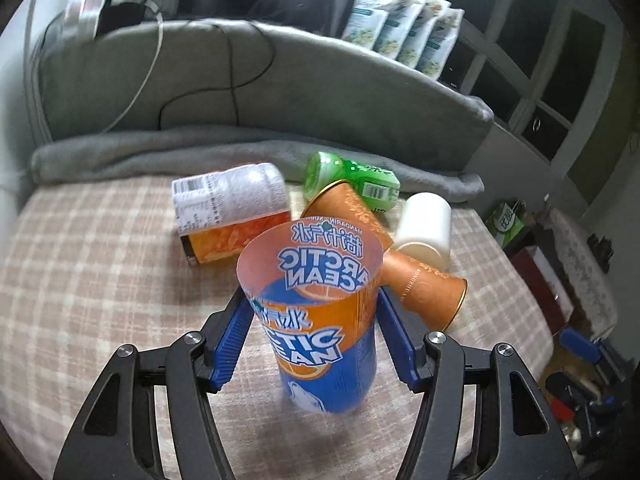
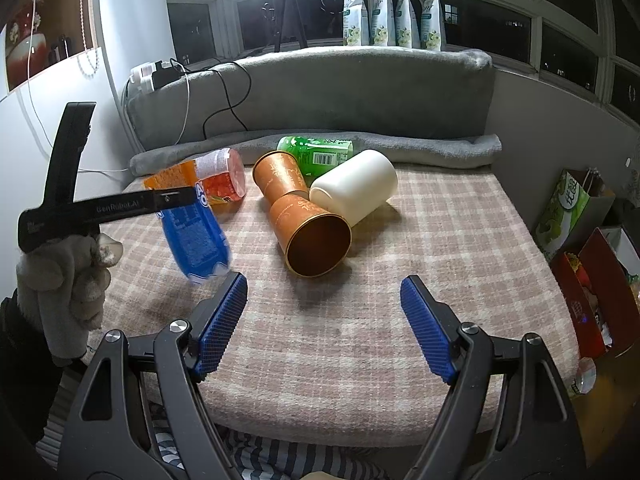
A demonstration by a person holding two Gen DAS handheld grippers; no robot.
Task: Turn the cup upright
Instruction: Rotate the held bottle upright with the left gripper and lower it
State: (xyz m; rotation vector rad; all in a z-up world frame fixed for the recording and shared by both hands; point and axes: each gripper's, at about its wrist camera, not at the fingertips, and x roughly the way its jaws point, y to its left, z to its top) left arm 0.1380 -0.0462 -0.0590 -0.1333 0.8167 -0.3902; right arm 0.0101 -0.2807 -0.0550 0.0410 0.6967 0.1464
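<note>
Clamped across the upper part of the blue-and-orange cup, the left gripper has its blue pads pressed on either side, and the cup's open mouth faces up and away from the camera. From the right wrist view the cup hangs tilted with its base just above the checked cloth, so I judge the flip nearly done and only the setting-down left; the grip sits high so the base is free to land flat. Nearer that camera, the right gripper hovers with its jaws wide apart and nothing between them, apparently only waiting. Beyond the held cup lie more tipped containers: two copper-orange cups end to end, a cream cup touching them, an orange-labelled can and a green bottle at the back. The can lies close behind the held cup and could be knocked if the base swings that way. Farthest off are a grey cushion and packets on the window ledge.
</note>
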